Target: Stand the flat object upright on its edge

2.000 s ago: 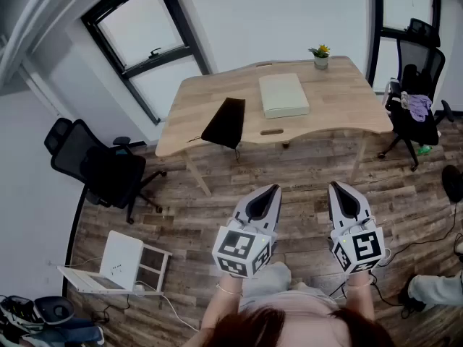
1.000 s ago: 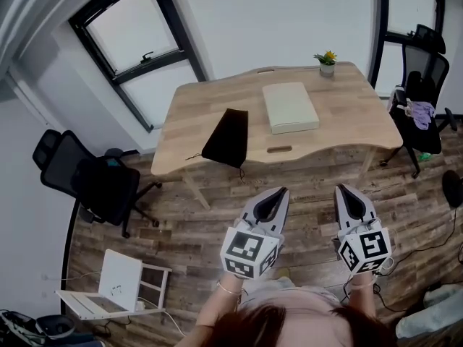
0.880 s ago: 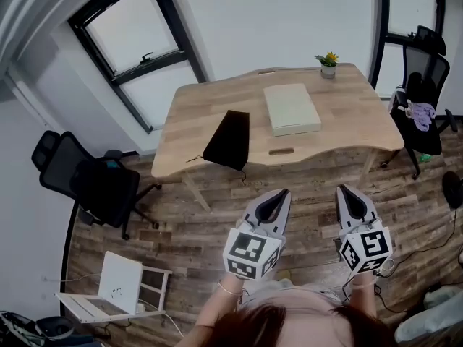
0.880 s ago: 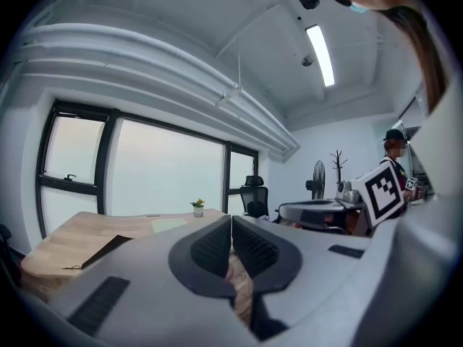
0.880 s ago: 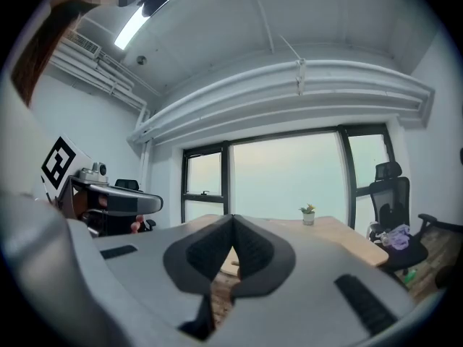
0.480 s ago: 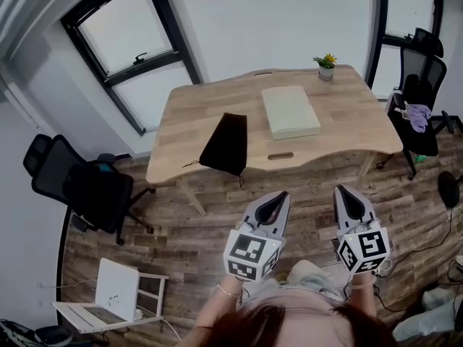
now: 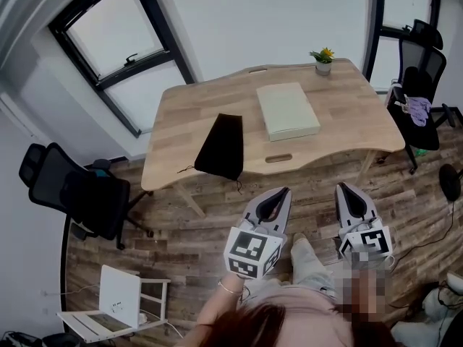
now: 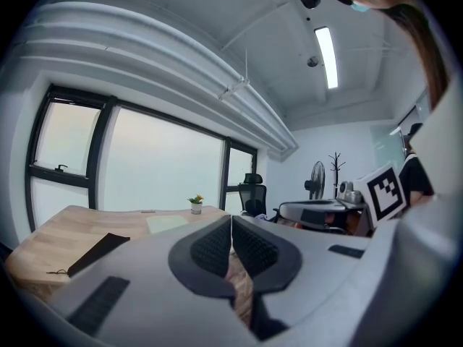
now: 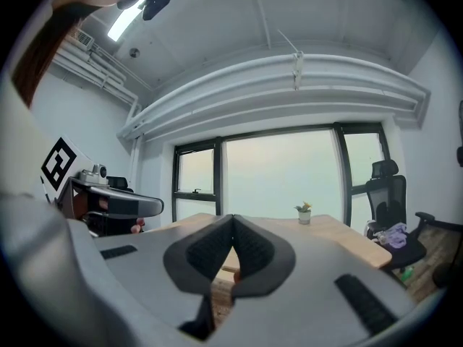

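A pale green flat book (image 7: 288, 110) lies flat on the wooden table (image 7: 188, 114), toward its right half; it also shows as a pale slab (image 8: 167, 223) in the left gripper view. My left gripper (image 7: 281, 192) and right gripper (image 7: 340, 188) hang side by side over the plank floor, well short of the table's front edge. Both are shut with nothing between the jaws. In the left gripper view the left gripper (image 8: 231, 220) has its pads pressed together; the right gripper (image 9: 232, 218) shows the same in its own view.
A black pouch (image 7: 221, 146) lies at the table's front left, partly over the edge. A small potted plant (image 7: 322, 58) stands at the far right corner. Black office chairs (image 7: 79, 190) (image 7: 419, 71) flank the table. A white laptop (image 7: 119, 295) sits on a low rack at lower left.
The view has shifted closer to the table, which sits slightly lower and larger in the frame. Both grippers stay shut and side by side in about the same spot.
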Demonstrator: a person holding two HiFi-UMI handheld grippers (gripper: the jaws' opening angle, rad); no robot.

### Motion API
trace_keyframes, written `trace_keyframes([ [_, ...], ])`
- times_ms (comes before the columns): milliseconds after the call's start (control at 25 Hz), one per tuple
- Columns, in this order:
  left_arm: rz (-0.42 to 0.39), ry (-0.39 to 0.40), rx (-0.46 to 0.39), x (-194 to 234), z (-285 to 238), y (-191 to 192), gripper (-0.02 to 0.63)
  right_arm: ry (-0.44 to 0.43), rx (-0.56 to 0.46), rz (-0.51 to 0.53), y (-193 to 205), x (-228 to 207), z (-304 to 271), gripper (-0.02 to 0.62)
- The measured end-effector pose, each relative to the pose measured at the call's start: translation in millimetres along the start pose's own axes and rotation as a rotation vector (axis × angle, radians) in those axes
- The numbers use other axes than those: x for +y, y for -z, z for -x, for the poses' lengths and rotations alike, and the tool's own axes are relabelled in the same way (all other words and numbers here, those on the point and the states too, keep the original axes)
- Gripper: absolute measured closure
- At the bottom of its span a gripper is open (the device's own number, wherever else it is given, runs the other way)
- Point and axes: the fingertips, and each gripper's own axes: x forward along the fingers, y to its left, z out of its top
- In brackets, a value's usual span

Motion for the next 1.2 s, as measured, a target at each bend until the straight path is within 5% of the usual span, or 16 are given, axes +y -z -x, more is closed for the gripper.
trace_keyframes([
  [1200, -0.027, -0.076, 0.061, 74, -179, -25, 0.595, -0.071, -0.001, 0.001, -11, -133, -155, 0.595],
])
